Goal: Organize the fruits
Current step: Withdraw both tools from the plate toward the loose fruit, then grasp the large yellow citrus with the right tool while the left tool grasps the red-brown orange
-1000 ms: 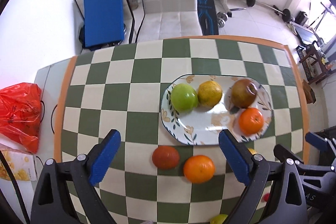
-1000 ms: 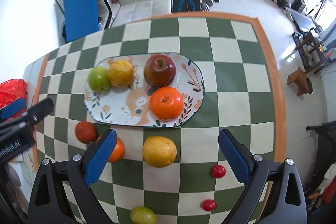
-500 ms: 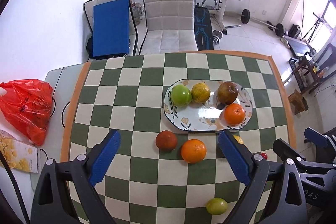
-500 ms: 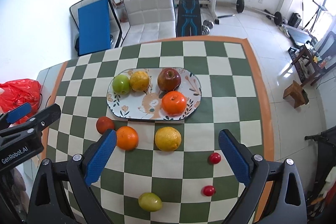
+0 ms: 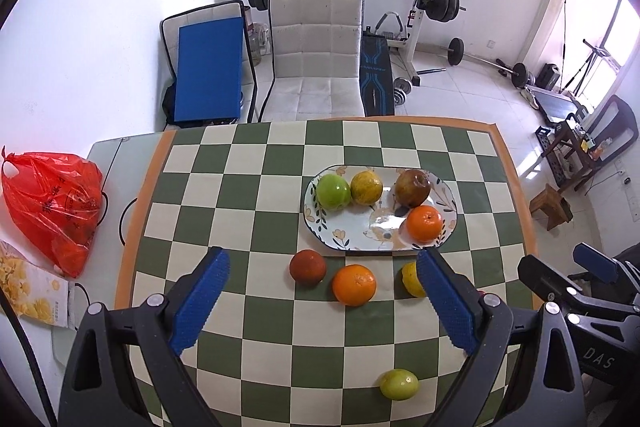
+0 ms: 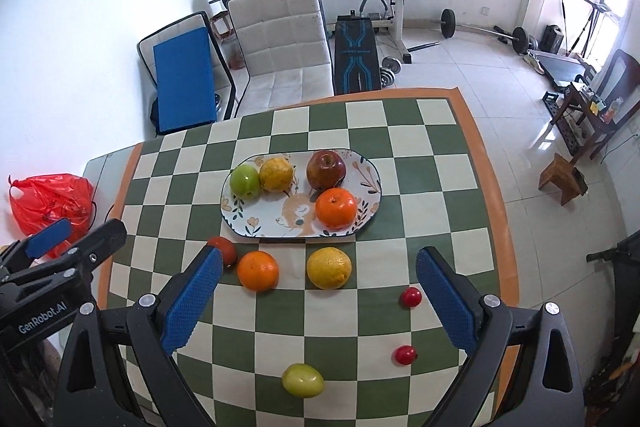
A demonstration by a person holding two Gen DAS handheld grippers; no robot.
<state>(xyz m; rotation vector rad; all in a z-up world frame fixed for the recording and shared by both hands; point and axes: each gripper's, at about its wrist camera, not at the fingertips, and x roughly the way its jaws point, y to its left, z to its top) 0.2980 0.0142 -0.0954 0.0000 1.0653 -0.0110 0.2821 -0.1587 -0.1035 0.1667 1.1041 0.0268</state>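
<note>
Both spread, empty tools [image 5: 320, 291] [image 6: 318, 291] have risen above glossy round fruits on the floral plate [image 6: 240, 223].

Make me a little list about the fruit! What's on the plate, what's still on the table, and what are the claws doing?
plate: green apple, yellow citrus, red apple, orange
table, loose: dark red fruit, second orange, yellow fruit, small green fruit, two small red fruits
left claw: open, empty, above the table
right claw: open, empty, above the table
</note>
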